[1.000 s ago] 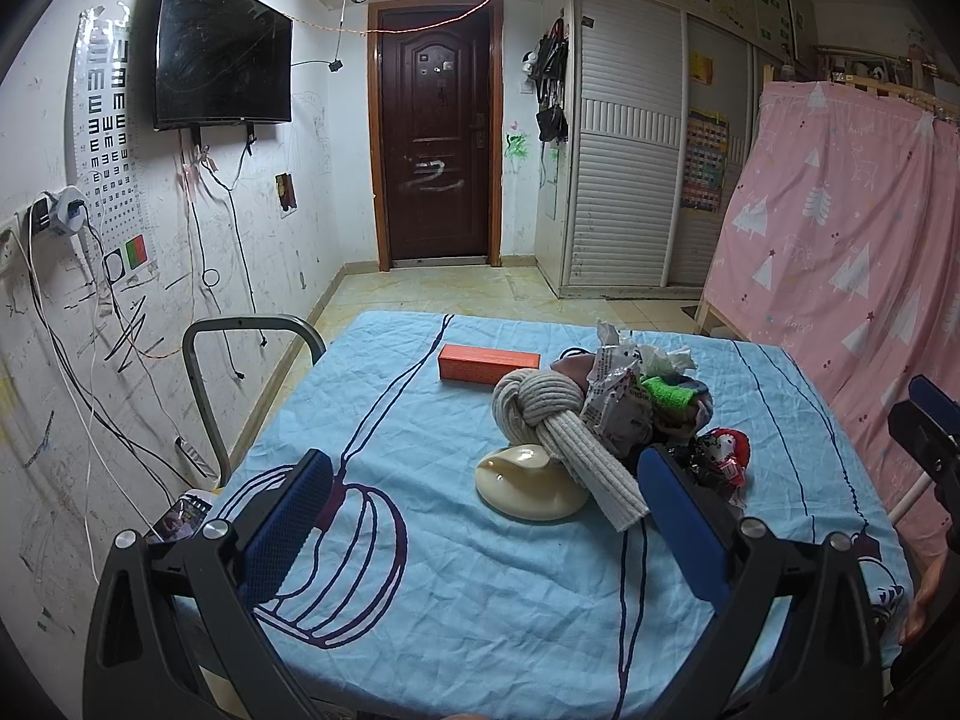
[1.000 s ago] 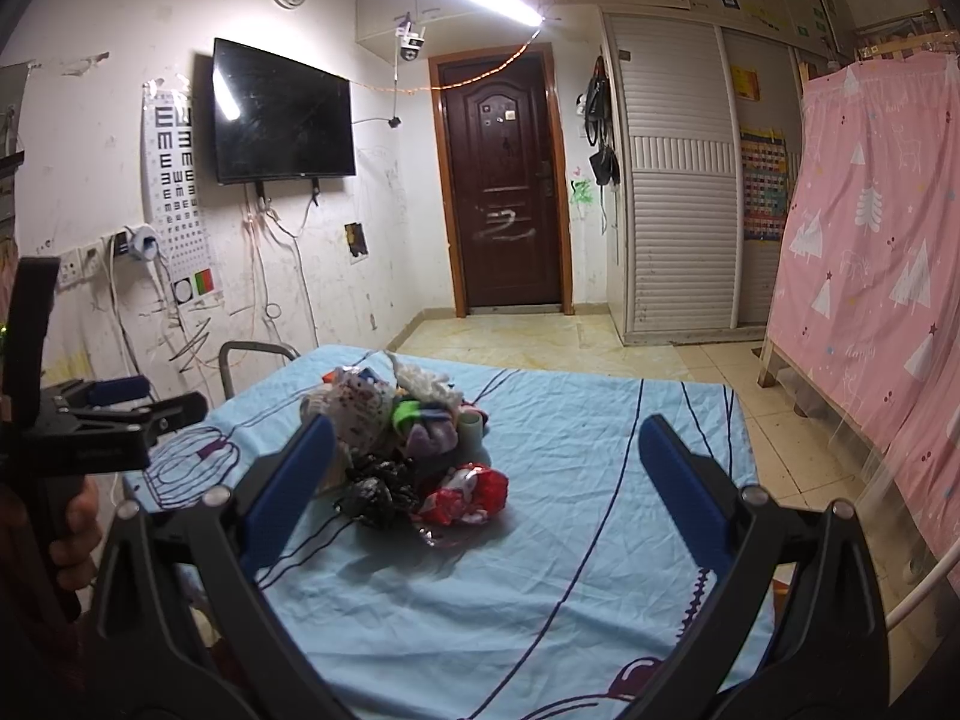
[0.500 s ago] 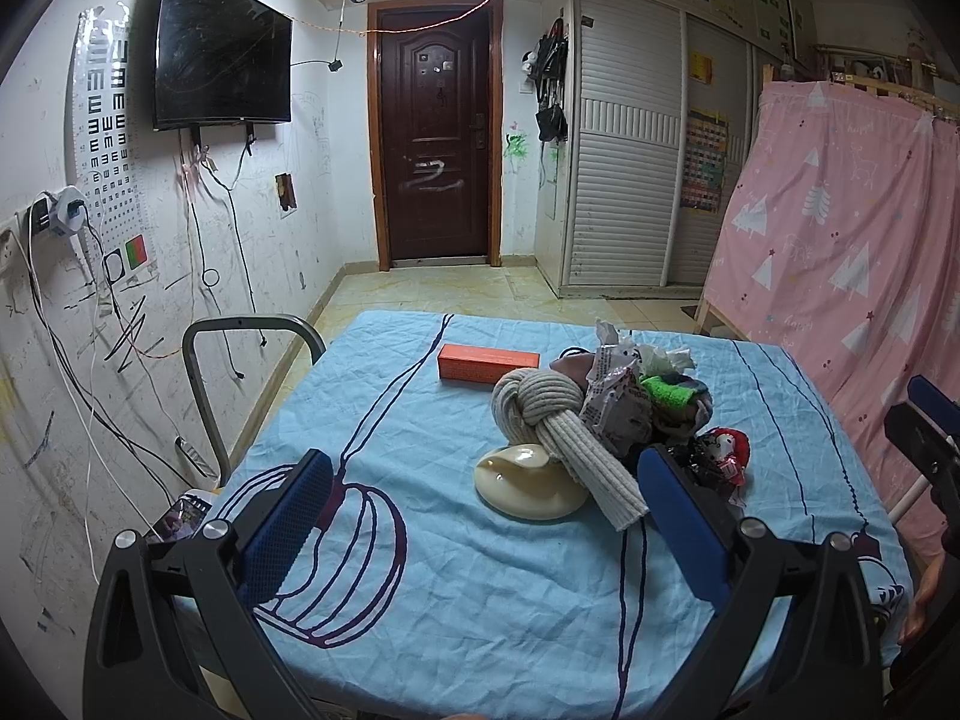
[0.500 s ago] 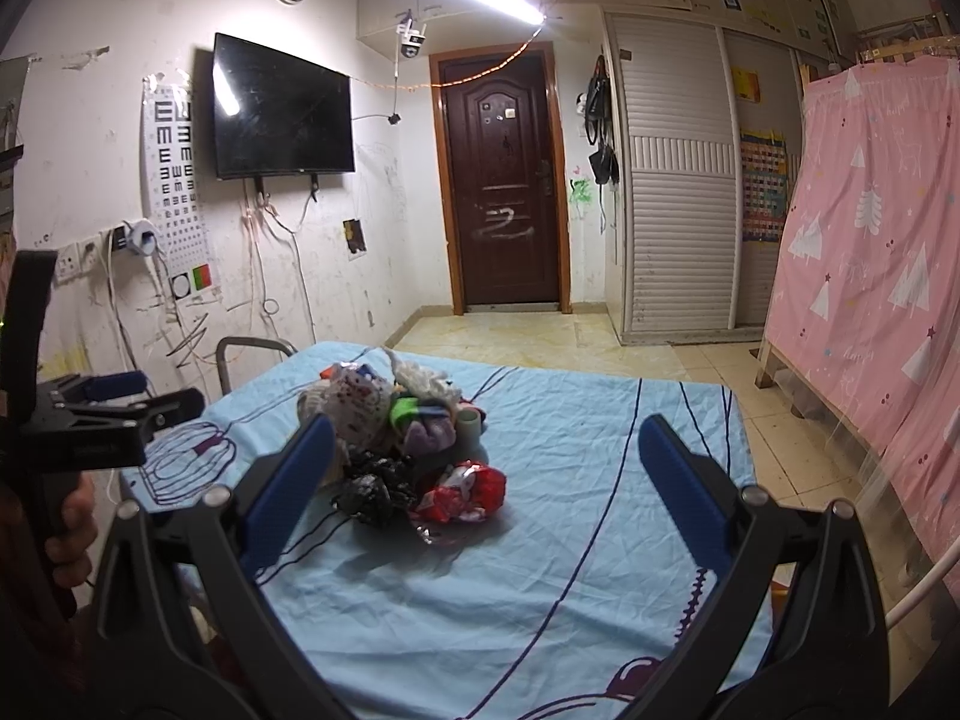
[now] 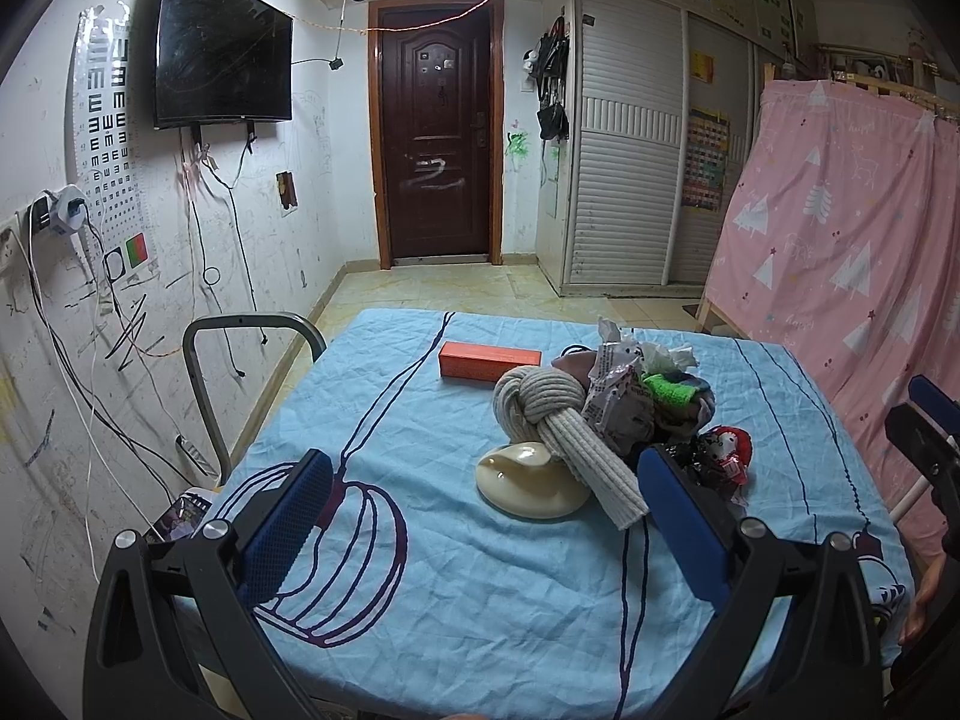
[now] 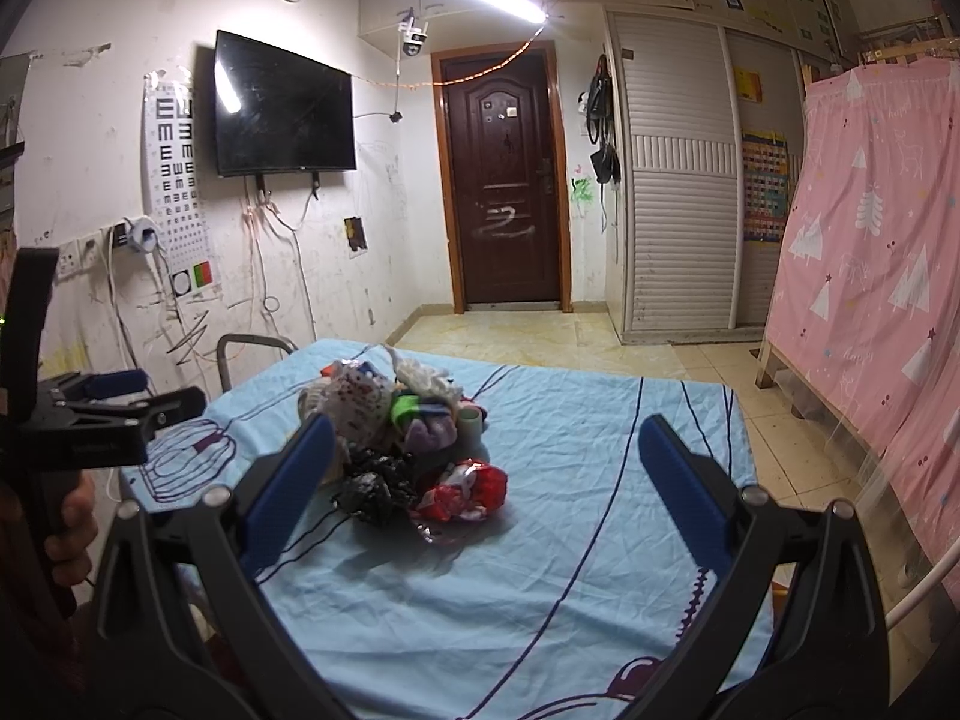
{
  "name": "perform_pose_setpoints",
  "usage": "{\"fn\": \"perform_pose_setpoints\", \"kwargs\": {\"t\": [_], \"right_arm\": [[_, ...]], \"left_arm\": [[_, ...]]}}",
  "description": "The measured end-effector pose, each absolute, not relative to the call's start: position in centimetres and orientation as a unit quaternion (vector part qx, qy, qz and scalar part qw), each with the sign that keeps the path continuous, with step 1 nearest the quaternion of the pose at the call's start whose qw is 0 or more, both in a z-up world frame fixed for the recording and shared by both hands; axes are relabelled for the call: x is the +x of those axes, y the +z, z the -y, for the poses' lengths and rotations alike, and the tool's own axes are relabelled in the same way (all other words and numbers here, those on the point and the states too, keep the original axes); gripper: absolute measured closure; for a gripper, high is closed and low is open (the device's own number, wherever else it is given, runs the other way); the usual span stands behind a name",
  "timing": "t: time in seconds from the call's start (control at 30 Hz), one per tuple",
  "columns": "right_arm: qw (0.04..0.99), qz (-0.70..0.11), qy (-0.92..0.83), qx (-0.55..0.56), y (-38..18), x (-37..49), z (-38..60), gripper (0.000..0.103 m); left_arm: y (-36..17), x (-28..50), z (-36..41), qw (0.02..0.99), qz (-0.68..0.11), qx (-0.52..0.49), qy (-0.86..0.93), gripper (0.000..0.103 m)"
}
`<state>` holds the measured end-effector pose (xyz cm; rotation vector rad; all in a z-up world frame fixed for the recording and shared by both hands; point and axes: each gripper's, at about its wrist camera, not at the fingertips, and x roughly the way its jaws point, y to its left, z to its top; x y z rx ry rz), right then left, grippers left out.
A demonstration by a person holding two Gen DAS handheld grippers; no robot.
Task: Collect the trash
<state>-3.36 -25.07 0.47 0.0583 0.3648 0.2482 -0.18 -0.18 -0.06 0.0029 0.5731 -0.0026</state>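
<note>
Both grippers, left (image 5: 483, 516) and right (image 6: 480, 483), hung spread and empty short of the trash pile (image 6: 408, 438) mid-counter (image 6: 588, 480). The red wrapper (image 6: 468, 489) lay nearest; best taken singly, clear of the cloth.

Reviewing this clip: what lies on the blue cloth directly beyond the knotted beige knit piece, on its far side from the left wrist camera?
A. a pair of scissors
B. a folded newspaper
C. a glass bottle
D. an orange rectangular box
D: in the left wrist view the orange box lies flat on the blue cloth just past the knotted knit piece, toward the door.
</note>
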Motion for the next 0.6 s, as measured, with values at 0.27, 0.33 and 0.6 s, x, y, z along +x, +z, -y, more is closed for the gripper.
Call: {"fn": "perform_pose_setpoints", "kwargs": {"t": [0.27, 0.33, 0.6], "right_arm": [[0.975, -0.182, 0.122, 0.028, 0.3, -3.3, 25.1, 0.006], [0.975, -0.183, 0.121, 0.027, 0.0, -3.3, 25.1, 0.006], [0.970, -0.206, 0.124, 0.024, -1.9, -2.0, 24.5, 0.006]], "left_arm": [[-0.5, 0.1, -0.2, 0.958, -0.286, 0.001, -0.002, 0.010], [-0.7, 0.2, -0.2, 0.958, -0.288, -0.001, -0.004, 0.010], [-2.2, 1.6, -0.9, 0.951, -0.310, -0.005, -0.014, 0.010]]}}
